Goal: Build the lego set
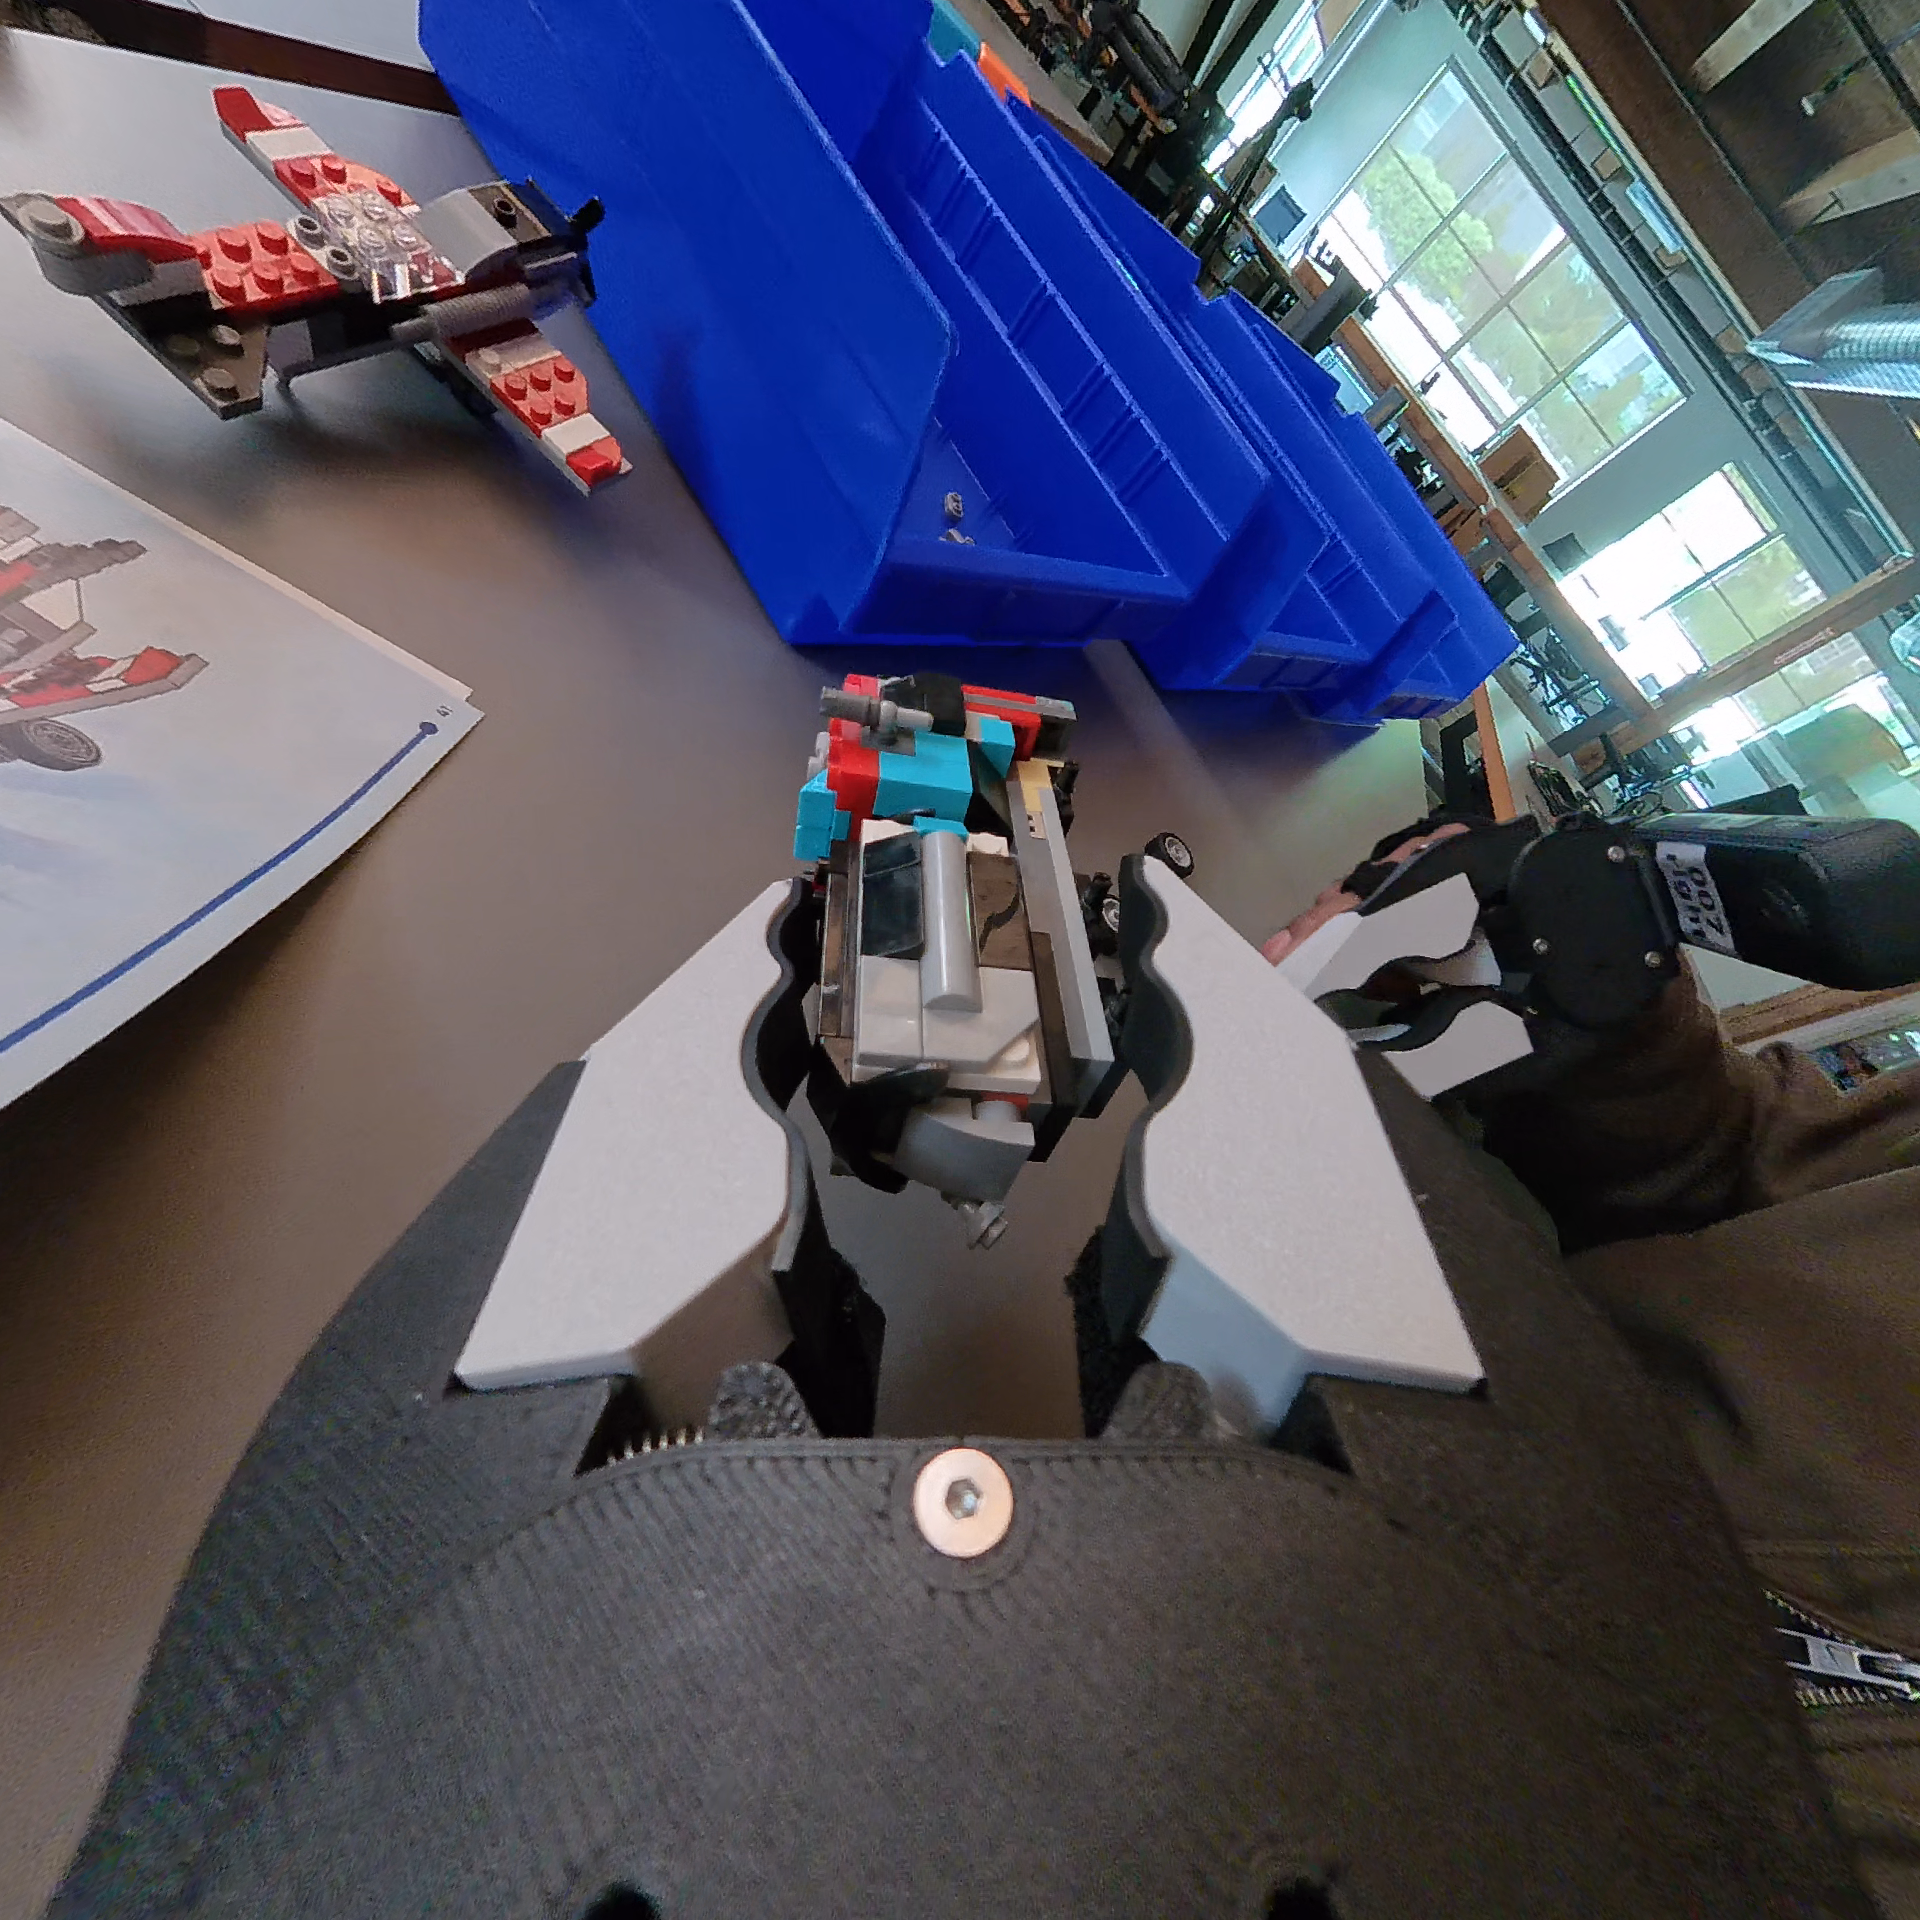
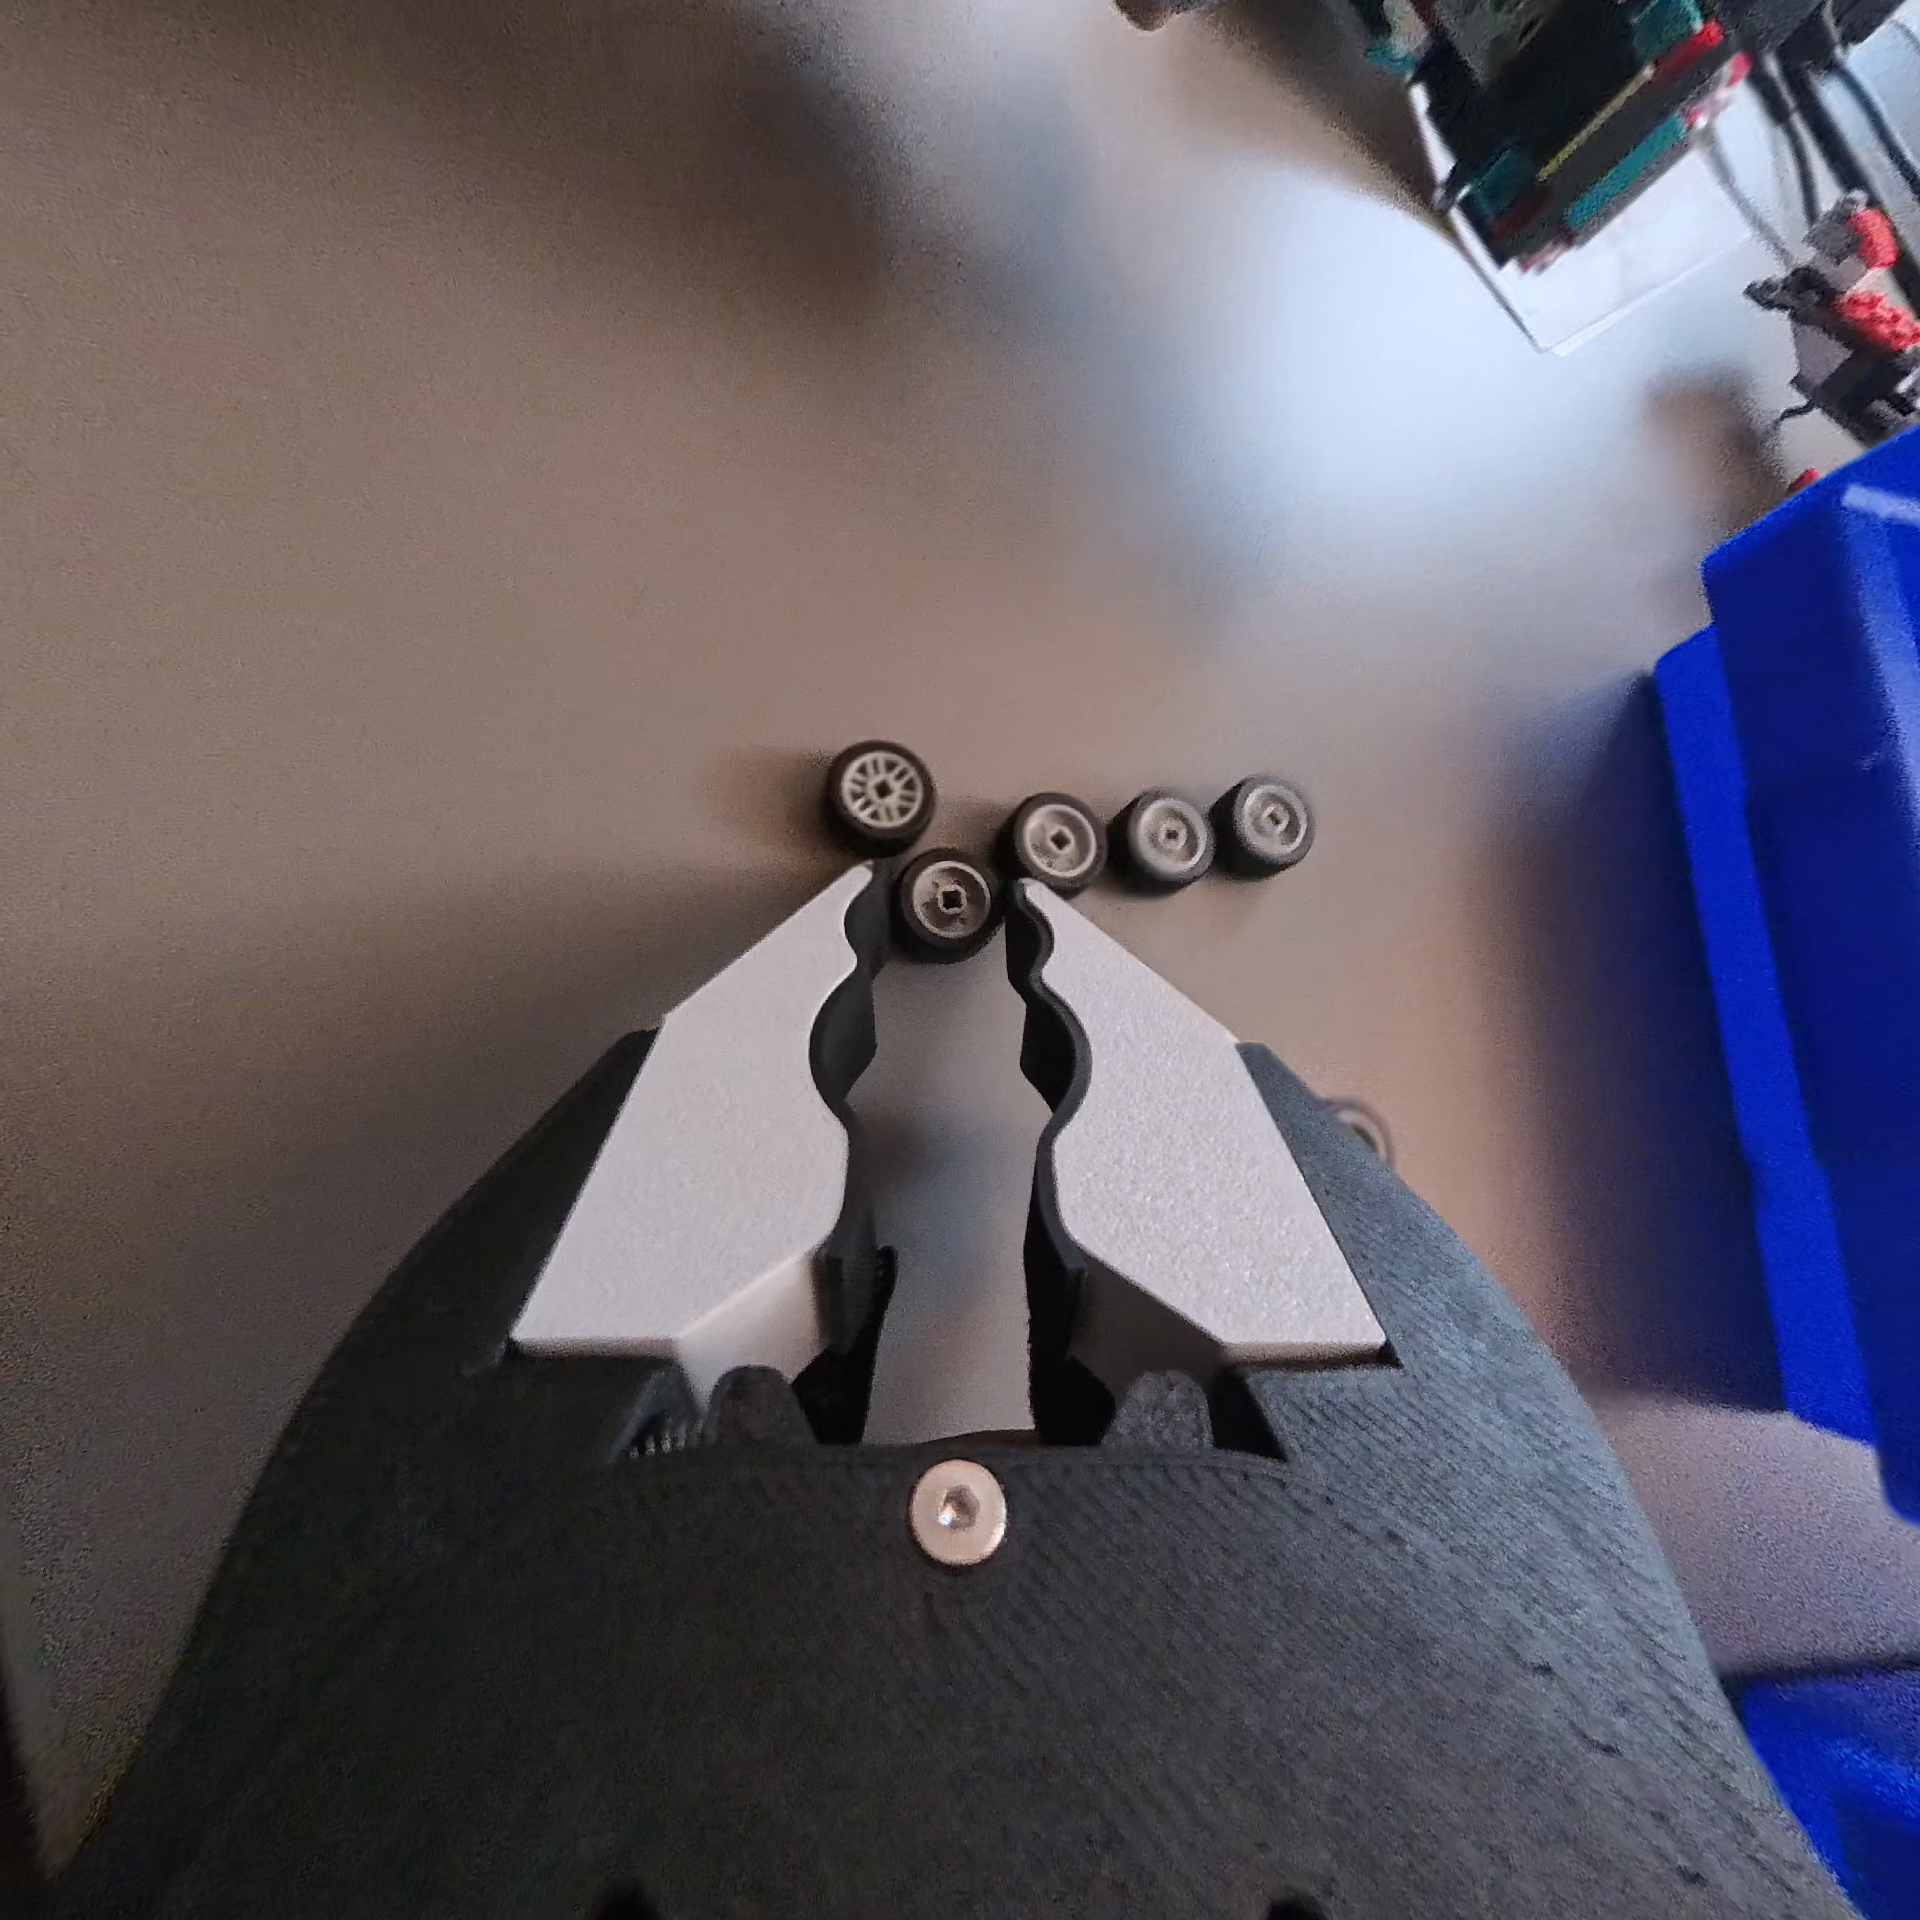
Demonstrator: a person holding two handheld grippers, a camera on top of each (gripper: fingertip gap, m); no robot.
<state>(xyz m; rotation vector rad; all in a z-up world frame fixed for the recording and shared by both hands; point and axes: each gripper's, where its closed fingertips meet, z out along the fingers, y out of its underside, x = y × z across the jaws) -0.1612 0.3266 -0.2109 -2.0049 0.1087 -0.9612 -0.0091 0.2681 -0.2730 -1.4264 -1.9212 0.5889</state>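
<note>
The left tongs (image 1: 961, 997) are spread wide and clamp a brick-built vehicle (image 1: 945, 935) of grey, black, turquoise and red, both pads pressed on its sides above the dark tabletop (image 1: 623, 831). Blue bins (image 1: 831, 364) stand beyond it; a red brick plane (image 1: 343, 281) and a printed booklet (image 1: 208, 748) lie further left. The right tongs (image 2: 945, 914) are narrowly open around one small black wheel (image 2: 948, 906) lying on the tabletop, the right pad touching or nearly so. Four more wheels (image 2: 1164, 840) lie just beside it.

The left gripper (image 1: 961, 904) clamped a toy brick vehicle (image 1: 951, 935) just before blue bins (image 1: 935, 364), a red brick plane (image 1: 343, 270) left of them.
</note>
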